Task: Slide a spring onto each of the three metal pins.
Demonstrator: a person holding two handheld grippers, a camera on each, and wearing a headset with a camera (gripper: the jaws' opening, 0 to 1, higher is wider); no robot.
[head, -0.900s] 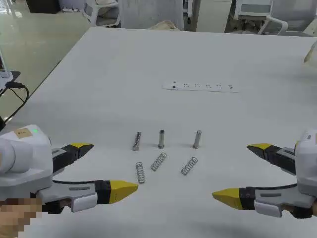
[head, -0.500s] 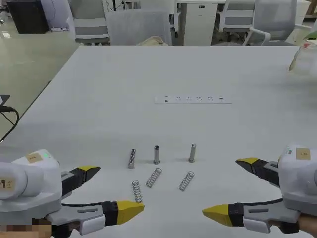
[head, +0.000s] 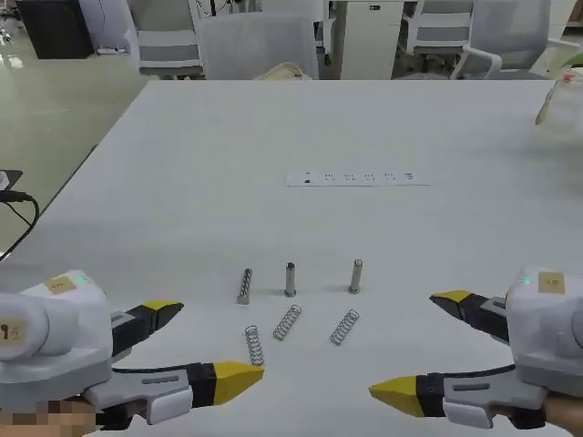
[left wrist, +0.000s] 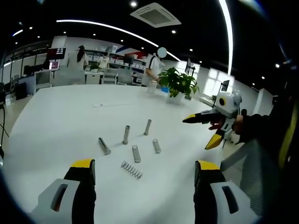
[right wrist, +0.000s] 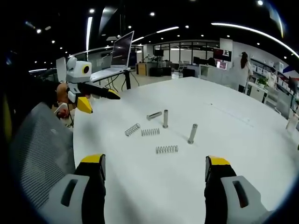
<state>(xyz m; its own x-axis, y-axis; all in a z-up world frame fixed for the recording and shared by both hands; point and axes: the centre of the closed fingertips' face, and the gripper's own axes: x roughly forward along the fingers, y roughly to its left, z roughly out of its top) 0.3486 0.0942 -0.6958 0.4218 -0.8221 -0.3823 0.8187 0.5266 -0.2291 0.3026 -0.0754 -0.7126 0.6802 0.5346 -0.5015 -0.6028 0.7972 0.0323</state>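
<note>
Hovering low over the white surface (head: 273,127), the left tongs (head: 205,342) and the right tongs (head: 417,346) are both spread wide and hold nothing. Three metal pins form a row ahead of and between them. The left pin (head: 245,285) lies on its side; the middle pin (head: 290,279) and the right pin (head: 356,276) stand upright. The left spring (head: 253,345), middle spring (head: 287,321) and right spring (head: 345,327) lie loose just nearer than the pins, apart from them. A power strip (head: 357,178) lies farther back.
</note>
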